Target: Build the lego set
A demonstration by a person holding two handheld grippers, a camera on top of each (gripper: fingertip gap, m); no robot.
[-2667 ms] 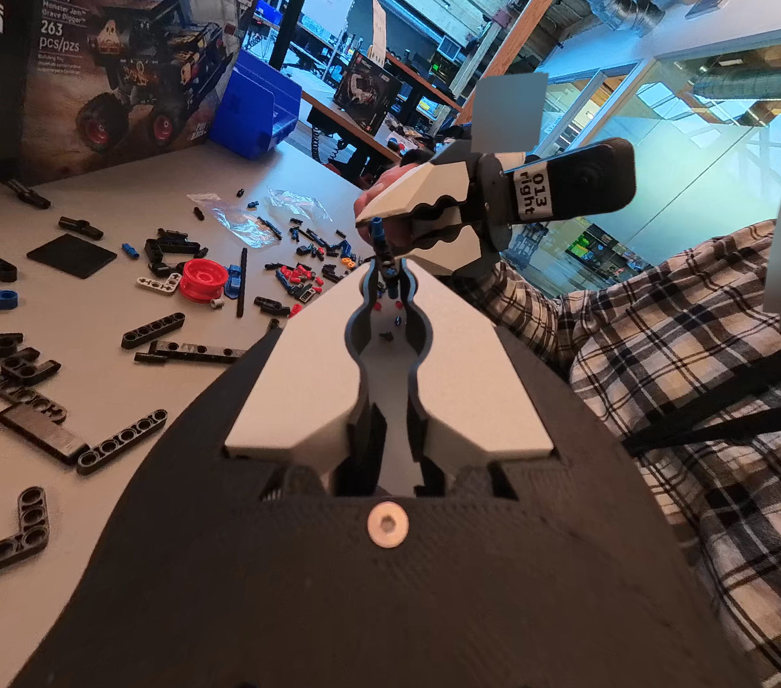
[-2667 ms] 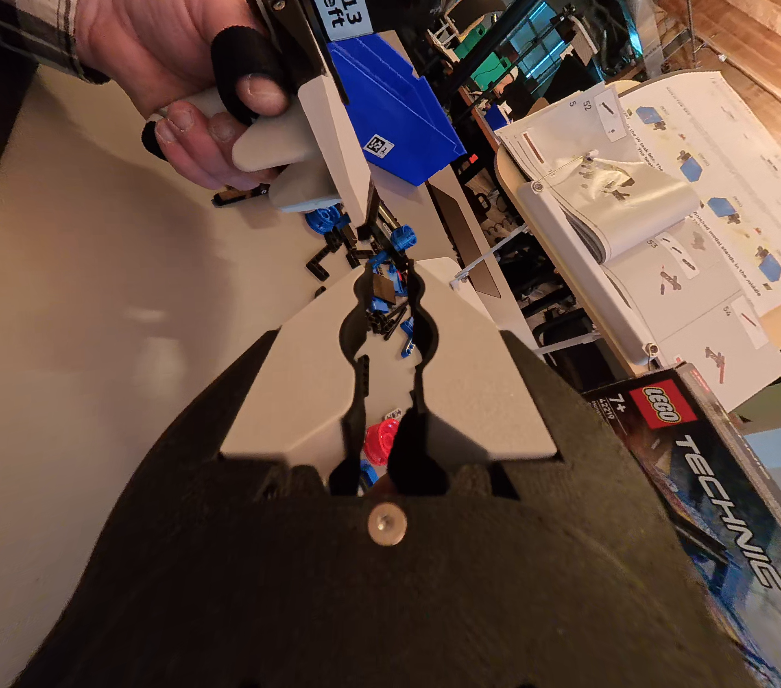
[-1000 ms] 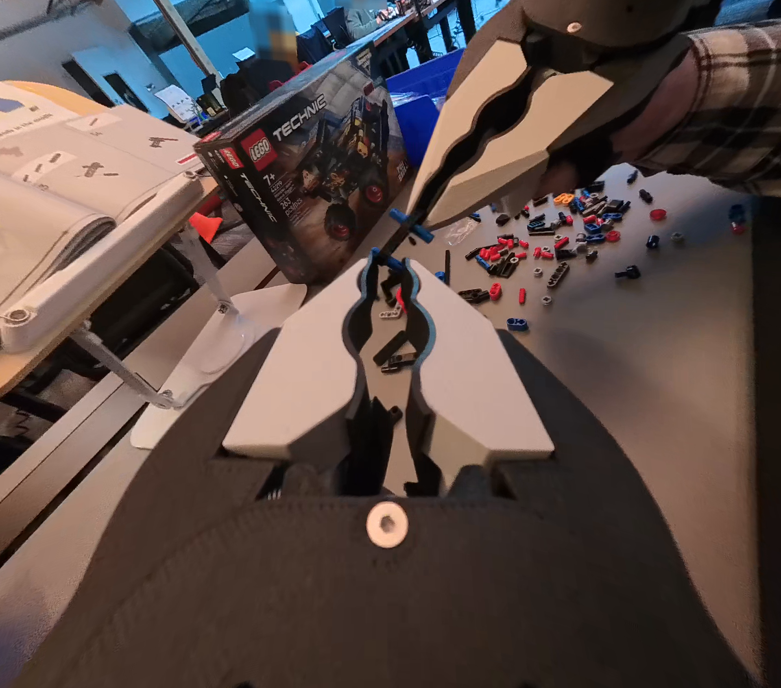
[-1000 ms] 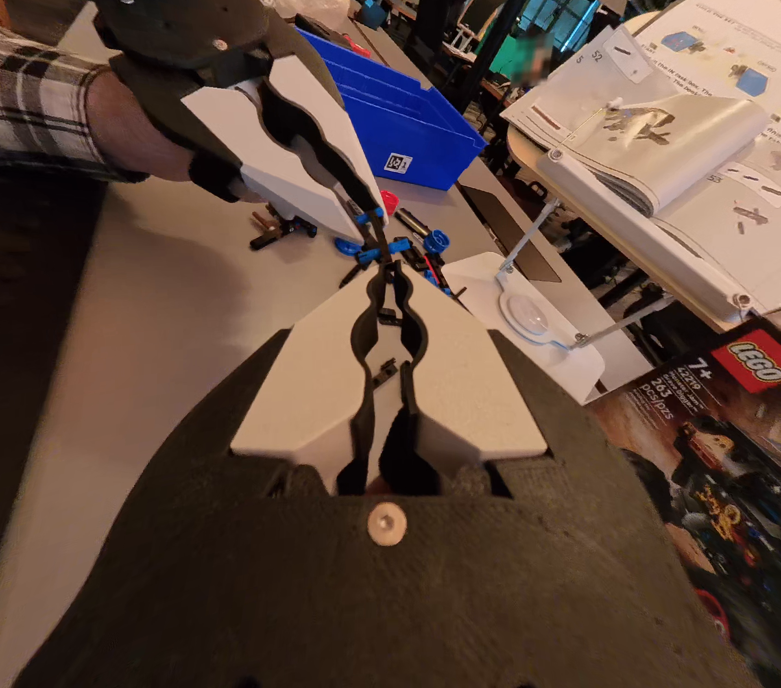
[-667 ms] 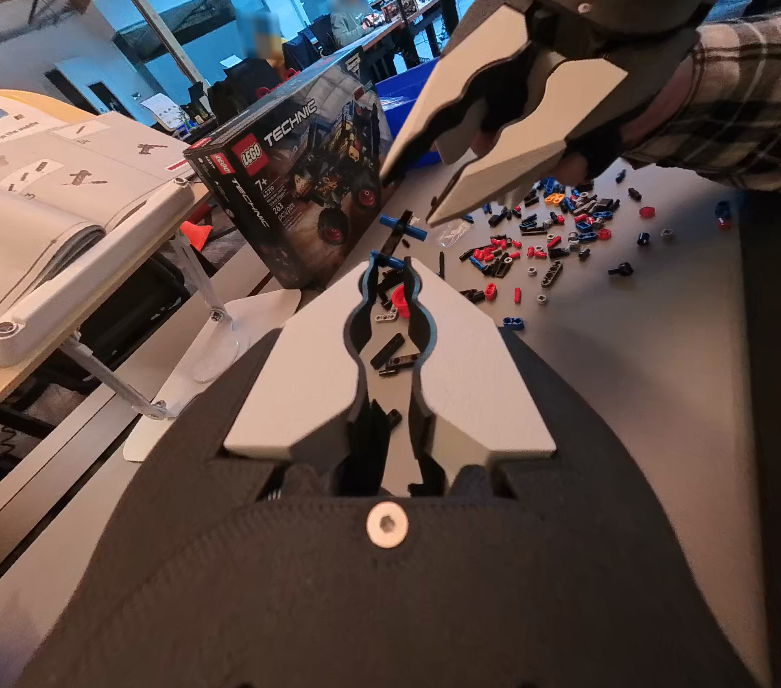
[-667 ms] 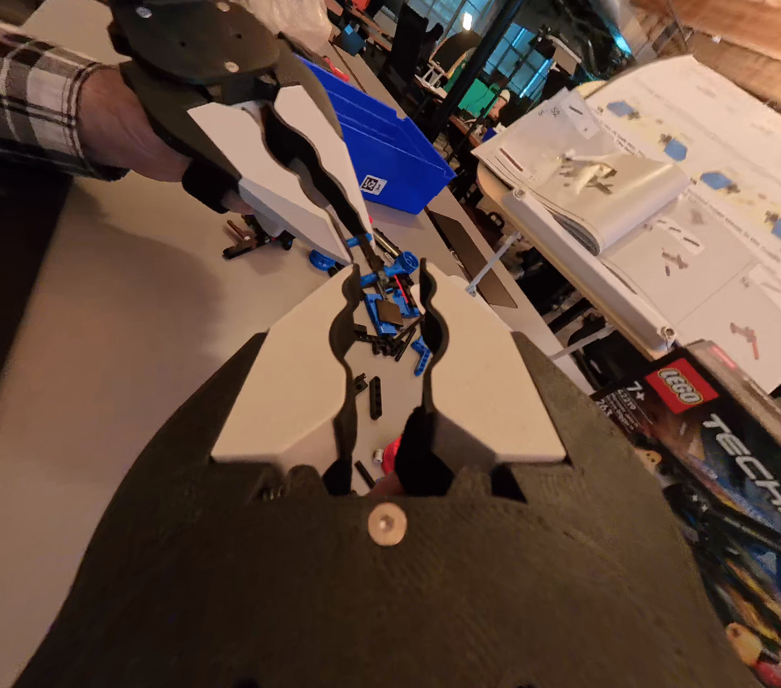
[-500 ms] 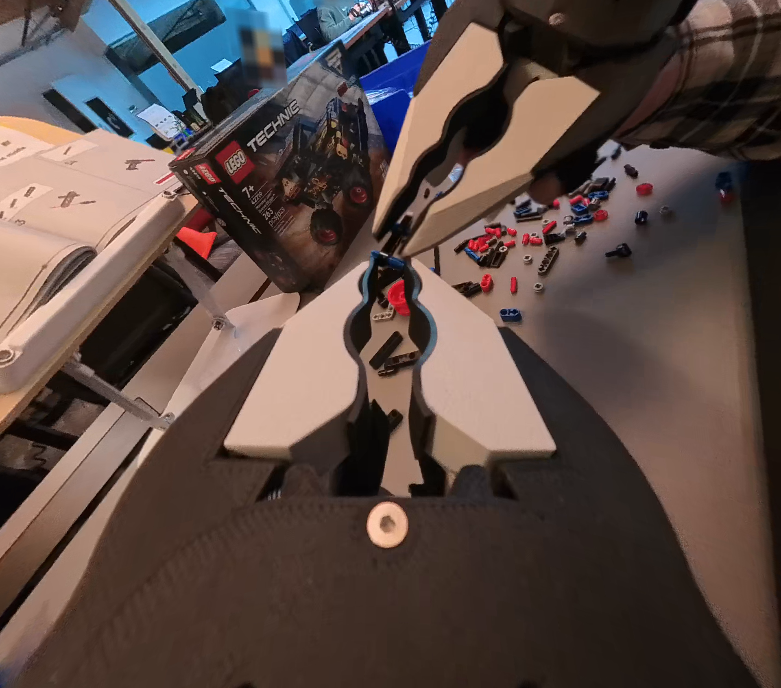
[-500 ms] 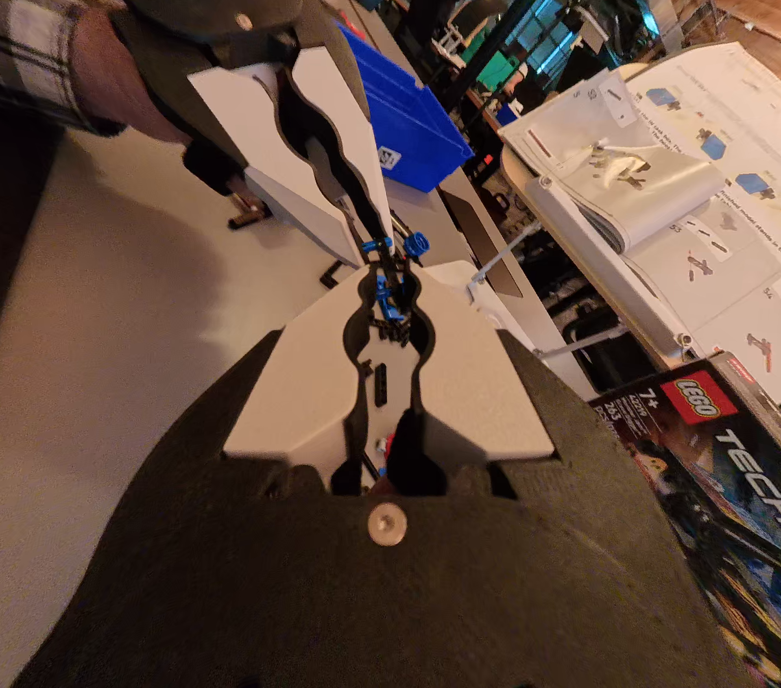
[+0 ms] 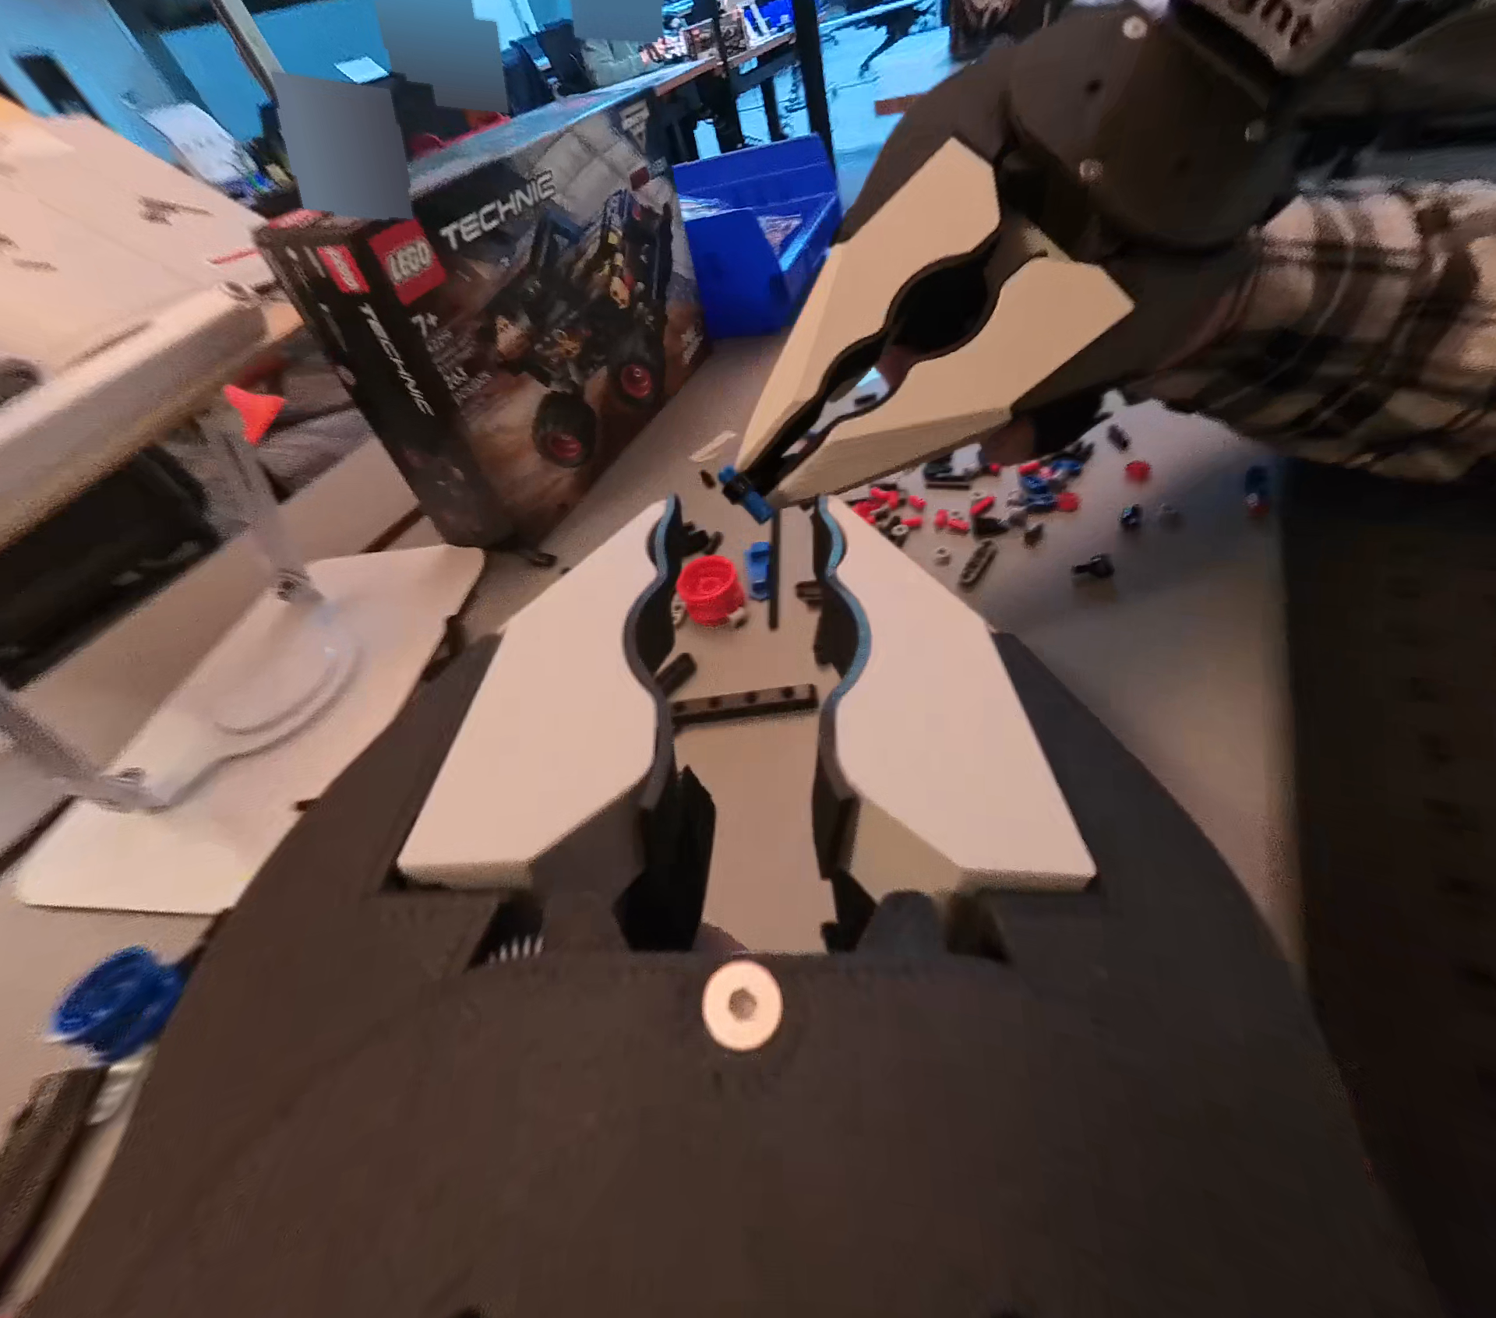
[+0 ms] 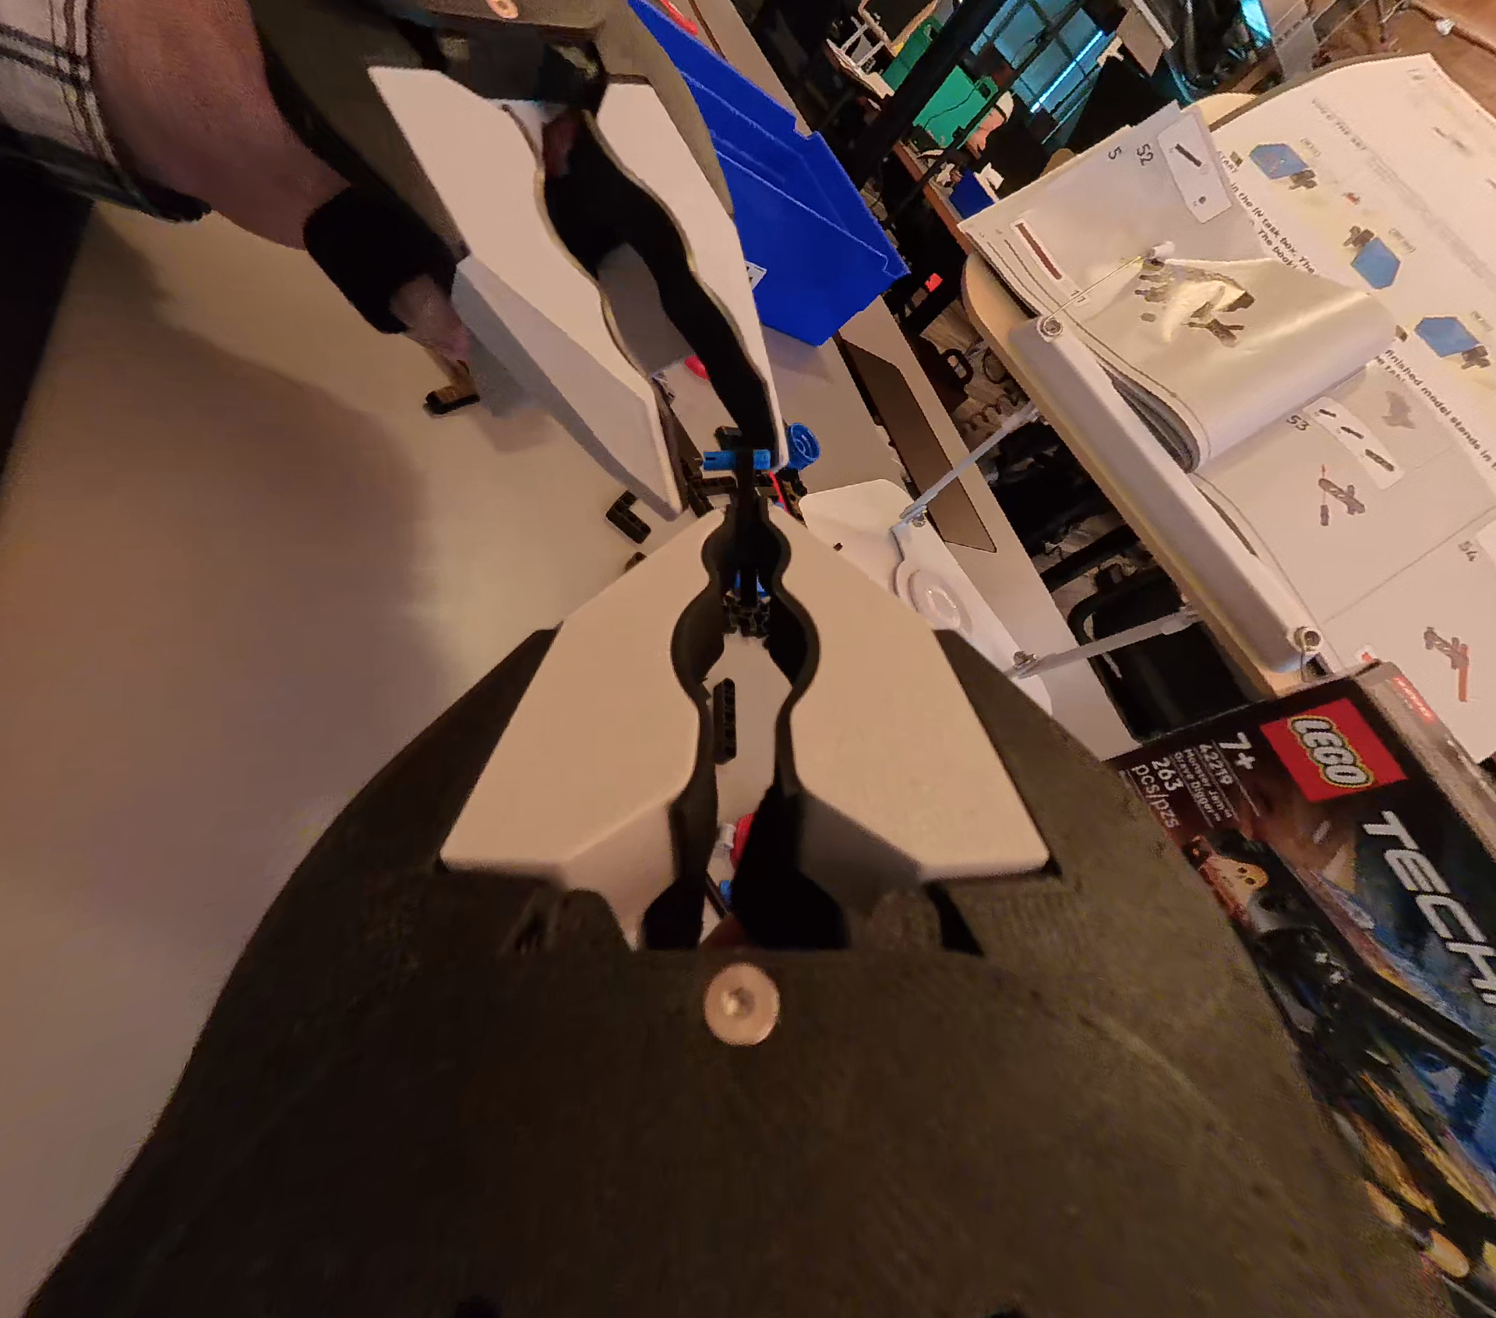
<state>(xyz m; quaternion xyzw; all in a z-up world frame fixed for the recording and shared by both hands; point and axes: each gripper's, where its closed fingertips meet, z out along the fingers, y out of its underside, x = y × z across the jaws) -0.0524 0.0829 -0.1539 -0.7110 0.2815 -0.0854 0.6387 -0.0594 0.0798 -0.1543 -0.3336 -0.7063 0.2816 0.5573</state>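
The right claw (image 9: 757, 482) is pinched narrow on a small black-and-blue assembly (image 9: 743, 488), holding it in the air just above the red wheel hub (image 9: 711, 590) lying on the surface (image 9: 1133, 672). The left claw (image 9: 741, 526) stands wide and holds nothing, its tips just beside the assembly. The step in hand looks like a handover or regrip between pin insertions. Next, another pin likely has to come from the loose pieces (image 9: 1012, 494) beyond the hub, then be lined up squarely with a hole.
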